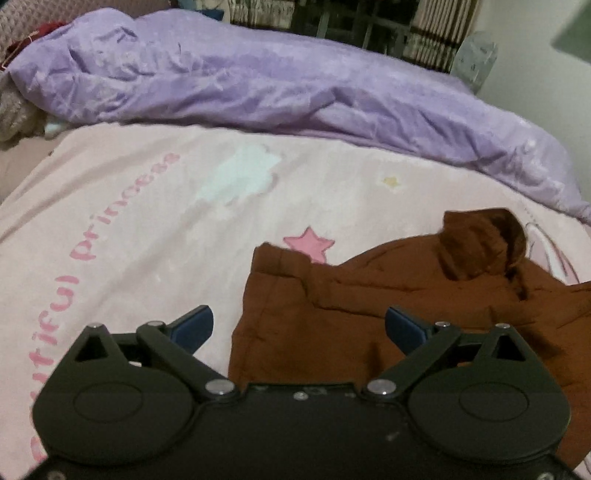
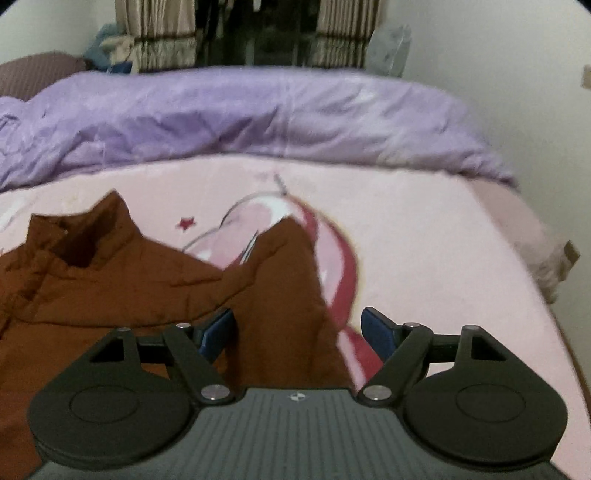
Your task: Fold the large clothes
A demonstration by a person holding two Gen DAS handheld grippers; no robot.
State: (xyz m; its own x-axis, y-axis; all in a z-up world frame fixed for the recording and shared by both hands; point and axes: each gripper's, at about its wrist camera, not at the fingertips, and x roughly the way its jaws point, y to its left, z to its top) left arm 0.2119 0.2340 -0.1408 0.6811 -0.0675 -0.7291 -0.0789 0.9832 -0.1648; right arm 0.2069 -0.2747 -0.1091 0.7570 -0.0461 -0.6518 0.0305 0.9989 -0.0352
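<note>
A rust-brown padded jacket (image 1: 332,295) lies on a pink bedsheet (image 1: 129,206), its stand-up collar (image 1: 476,243) raised at the far side. My left gripper (image 1: 298,326) hovers open above the jacket's left edge, blue fingertips (image 1: 195,325) wide apart with nothing between them. In the right wrist view the same jacket (image 2: 110,280) fills the left half, one pointed part (image 2: 284,258) reaching toward the middle. My right gripper (image 2: 299,332) stands open over that part, not gripping the cloth.
A crumpled lilac duvet (image 1: 258,85) lies bunched along the far side of the bed (image 2: 443,240). Striped curtains (image 2: 162,33) and a dark window stand behind it. The bed's right edge (image 2: 554,280) falls away near a white wall.
</note>
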